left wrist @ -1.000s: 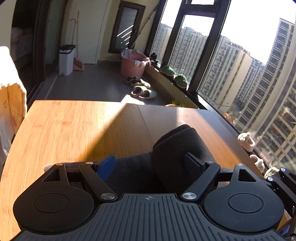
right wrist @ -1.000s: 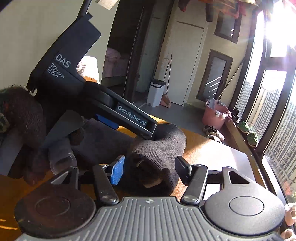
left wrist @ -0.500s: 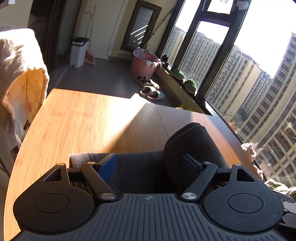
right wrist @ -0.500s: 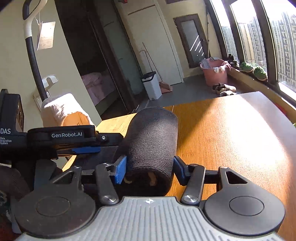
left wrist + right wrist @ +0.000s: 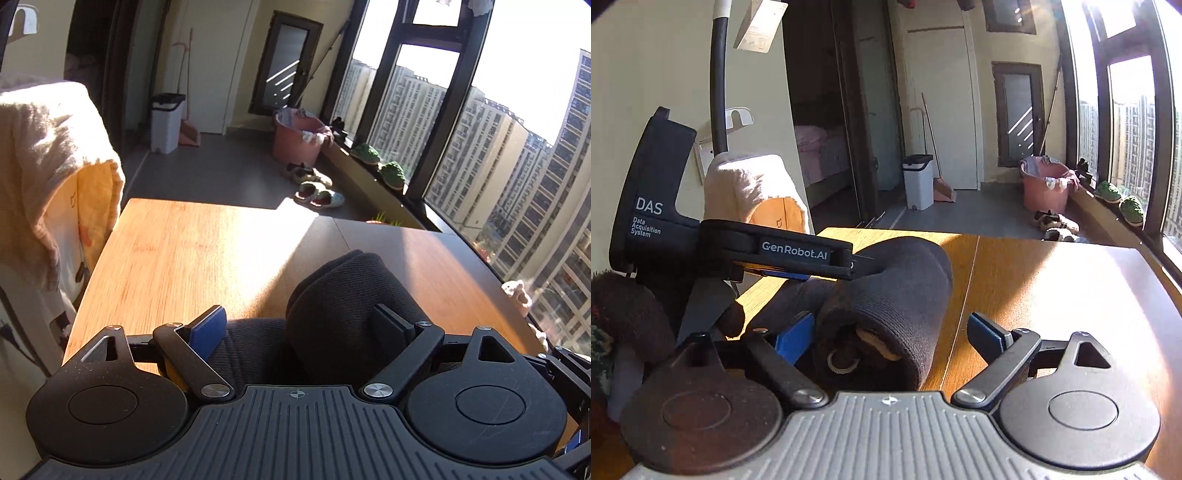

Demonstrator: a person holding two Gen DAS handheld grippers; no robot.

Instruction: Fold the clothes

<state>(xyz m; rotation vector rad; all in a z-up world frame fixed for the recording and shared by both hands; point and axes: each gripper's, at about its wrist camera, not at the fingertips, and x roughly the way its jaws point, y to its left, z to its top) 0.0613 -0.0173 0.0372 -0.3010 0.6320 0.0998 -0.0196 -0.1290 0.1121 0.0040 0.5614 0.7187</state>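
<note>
**Right jaws let go of the rolled dark garment**

The rolled dark garment [image 5: 886, 306] lies on the wooden table [image 5: 207, 251], at the edge nearest both tools. Half a second back the right gripper [image 5: 890, 334] had its blue pads pinched against the roll's open end; now its jaws are opening, the left pad just beside the cloth and the right pad standing clear of it, with bare tabletop showing in the gap. The roll has stayed put on the table.

The left gripper [image 5: 301, 325] straddles the garment from the other side, its jaws opening too; its pads sit against the knit on either flank, and I cannot tell whether they still press on it. Its view has barely shifted: the towel-draped chair [image 5: 55, 166] beside the table's far-left edge looms about as before.
</note>
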